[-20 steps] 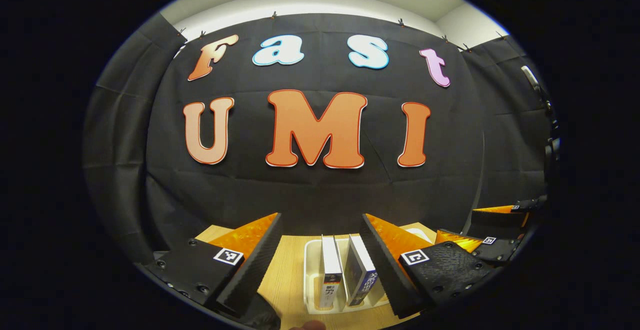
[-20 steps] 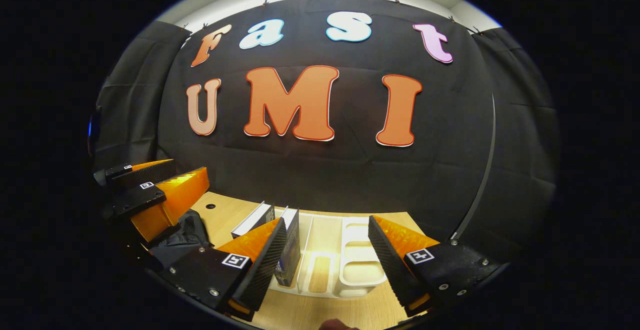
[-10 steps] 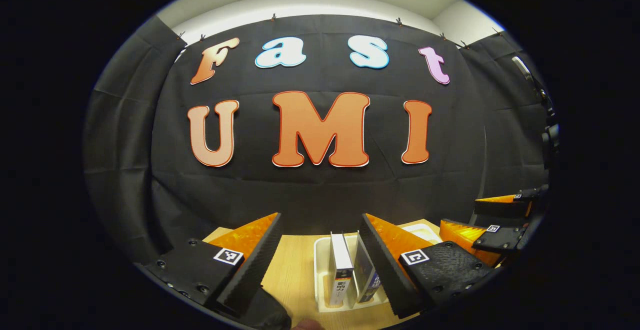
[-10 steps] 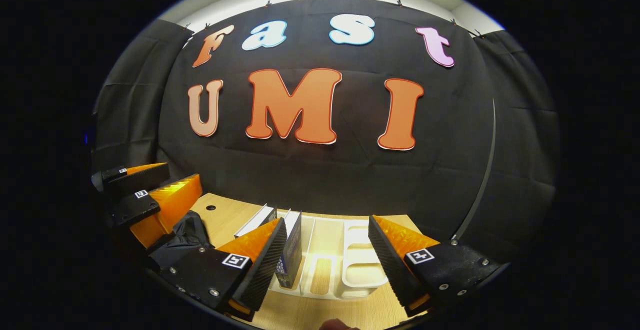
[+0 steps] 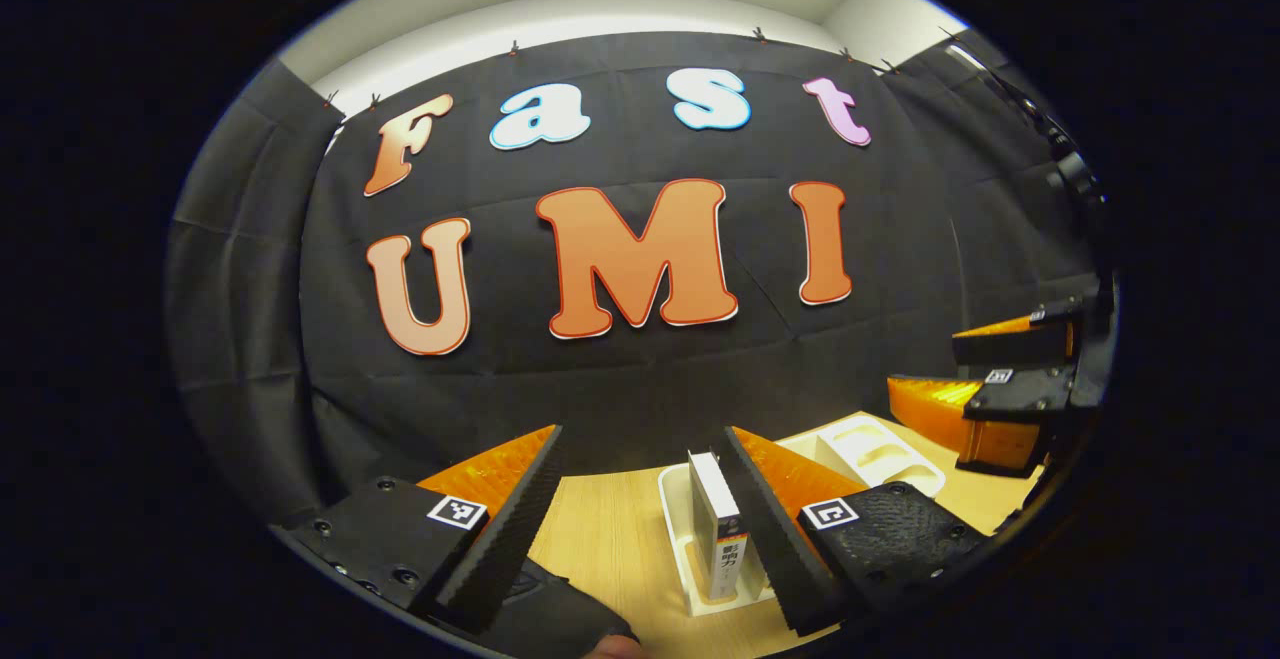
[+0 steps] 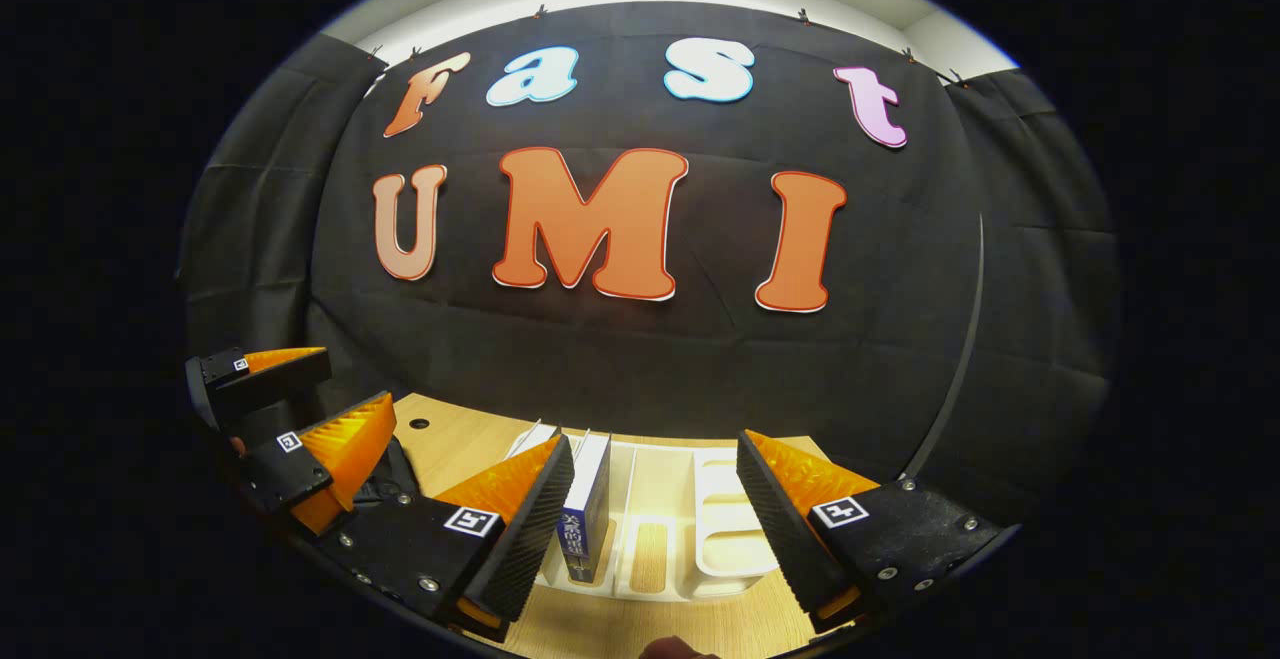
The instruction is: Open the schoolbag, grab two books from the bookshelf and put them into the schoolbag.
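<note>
The left gripper (image 5: 640, 499) was spread above the wooden table (image 5: 610, 539), a white-spined book (image 5: 718, 529) upright in the white plastic bookshelf (image 5: 680, 539) just inside its right finger. The right gripper (image 6: 650, 509) (also spread) had a blue-spined book (image 6: 585, 529) beside its left finger.

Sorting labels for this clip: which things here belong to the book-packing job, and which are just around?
Job:
white-spined book
blue-spined book
white bookshelf rack
dark schoolbag
left gripper
right gripper

Around:
wooden table
black cloth wall
</note>
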A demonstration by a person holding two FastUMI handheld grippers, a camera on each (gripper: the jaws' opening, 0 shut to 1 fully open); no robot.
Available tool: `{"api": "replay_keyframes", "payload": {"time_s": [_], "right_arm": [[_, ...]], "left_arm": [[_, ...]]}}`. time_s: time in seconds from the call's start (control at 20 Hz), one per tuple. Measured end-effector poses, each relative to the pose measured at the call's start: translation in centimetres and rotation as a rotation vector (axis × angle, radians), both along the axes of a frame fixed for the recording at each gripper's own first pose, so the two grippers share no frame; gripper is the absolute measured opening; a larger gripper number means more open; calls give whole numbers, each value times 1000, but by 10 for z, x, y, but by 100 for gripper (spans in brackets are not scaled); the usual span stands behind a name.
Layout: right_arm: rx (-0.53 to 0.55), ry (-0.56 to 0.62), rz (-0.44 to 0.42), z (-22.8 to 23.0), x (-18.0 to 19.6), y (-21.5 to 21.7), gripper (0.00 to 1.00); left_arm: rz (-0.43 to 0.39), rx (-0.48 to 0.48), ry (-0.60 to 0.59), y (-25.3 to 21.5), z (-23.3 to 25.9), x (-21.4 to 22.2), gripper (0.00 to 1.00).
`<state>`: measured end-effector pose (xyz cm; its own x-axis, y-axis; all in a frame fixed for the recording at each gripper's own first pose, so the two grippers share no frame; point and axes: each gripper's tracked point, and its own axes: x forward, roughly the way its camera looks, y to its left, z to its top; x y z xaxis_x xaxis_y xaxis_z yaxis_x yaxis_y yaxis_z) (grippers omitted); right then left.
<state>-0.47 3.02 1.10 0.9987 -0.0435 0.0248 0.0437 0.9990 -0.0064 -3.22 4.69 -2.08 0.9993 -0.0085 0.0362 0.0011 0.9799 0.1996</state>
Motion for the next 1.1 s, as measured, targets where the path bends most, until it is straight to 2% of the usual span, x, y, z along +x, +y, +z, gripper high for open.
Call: {"api": "replay_keyframes", "payload": {"time_s": [0.25, 0.5, 0.65, 0.85, 1.1], "right_arm": [[-6, 17, -71, -4, -7, -1, 98], [-31, 4, -59, 2, -7, -2, 98], [-63, -5, -23, 3, -2, -3, 98], [-71, -19, 17, 2, 5, -6, 98], [-81, -26, 45, 0, 13, -12, 98]], "left_arm": [[-61, 124, 28, 4, -33, -10, 98], [-50, 223, 107, 18, -85, -18, 98], [29, 317, 175, 46, -118, -26, 98], [108, 386, 256, 68, -155, -35, 98], [120, 521, 359, 71, -205, -51, 98]]}}
